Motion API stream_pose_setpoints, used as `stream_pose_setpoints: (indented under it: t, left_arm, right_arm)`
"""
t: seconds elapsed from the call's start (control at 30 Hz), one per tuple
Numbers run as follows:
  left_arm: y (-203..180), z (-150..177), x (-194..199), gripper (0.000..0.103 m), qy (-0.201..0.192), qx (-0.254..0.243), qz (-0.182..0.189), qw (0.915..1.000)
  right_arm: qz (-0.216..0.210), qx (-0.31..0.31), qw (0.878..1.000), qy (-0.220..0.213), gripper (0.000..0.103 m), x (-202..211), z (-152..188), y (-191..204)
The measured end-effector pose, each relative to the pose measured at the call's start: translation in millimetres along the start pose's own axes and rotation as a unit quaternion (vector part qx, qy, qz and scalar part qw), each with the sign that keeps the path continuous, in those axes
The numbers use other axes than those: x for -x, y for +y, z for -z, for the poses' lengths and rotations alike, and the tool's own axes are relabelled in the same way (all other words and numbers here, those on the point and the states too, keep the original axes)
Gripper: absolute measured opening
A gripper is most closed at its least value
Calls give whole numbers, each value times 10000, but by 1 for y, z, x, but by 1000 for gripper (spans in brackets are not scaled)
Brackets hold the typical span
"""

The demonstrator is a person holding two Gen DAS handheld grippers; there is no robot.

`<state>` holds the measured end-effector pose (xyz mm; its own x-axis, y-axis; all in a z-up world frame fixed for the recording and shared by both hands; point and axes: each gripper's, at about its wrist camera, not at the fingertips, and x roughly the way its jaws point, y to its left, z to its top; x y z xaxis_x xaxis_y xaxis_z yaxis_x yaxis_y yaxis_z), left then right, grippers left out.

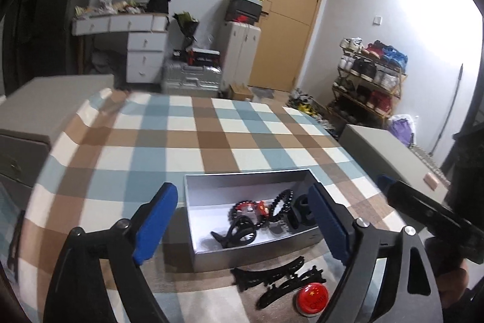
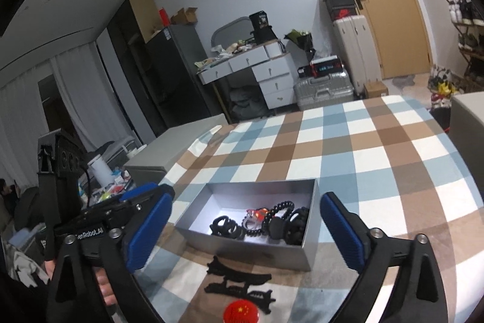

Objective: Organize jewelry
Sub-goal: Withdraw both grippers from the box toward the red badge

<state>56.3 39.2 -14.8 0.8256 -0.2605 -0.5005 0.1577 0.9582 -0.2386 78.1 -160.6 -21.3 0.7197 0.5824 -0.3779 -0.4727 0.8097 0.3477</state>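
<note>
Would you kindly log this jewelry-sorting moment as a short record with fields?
surface: checked tablecloth
container: open grey box, no lid on it
in box: black bead bracelet, black claw clip, red trinket
outside box: two black hair clips and a red flag badge, lying in front of the box
left gripper: open, empty
right gripper: open, empty

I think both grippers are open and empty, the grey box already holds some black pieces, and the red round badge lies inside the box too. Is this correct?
Not quite. The red round badge lies outside the grey box, on the checked tablecloth in front of it, beside two black hair clips. Both wrist views show this. The rest is right: the left gripper and the right gripper are open and empty.
</note>
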Motion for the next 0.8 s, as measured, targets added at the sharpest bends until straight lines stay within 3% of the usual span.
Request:
stream_pose_setpoints:
  t: [0.13, 0.3, 0.5, 0.8]
  left_arm:
    - [1, 3, 3, 88, 11, 11, -226, 9997]
    - [-6, 7, 19, 102, -283, -220, -536, 9979]
    - [-11, 17, 29, 102, -397, -339, -697, 9962]
    - [3, 47, 19, 102, 119, -126, -803, 9966]
  right_arm:
    - [68, 128, 9999, -33, 103, 10, 10, 5]
    - [215, 305, 9990, 243, 103, 10, 24, 9]
    - [122, 255, 9976, 625, 103, 8, 45, 14]
    - [222, 277, 9924, 1177, 103, -4, 78, 12]
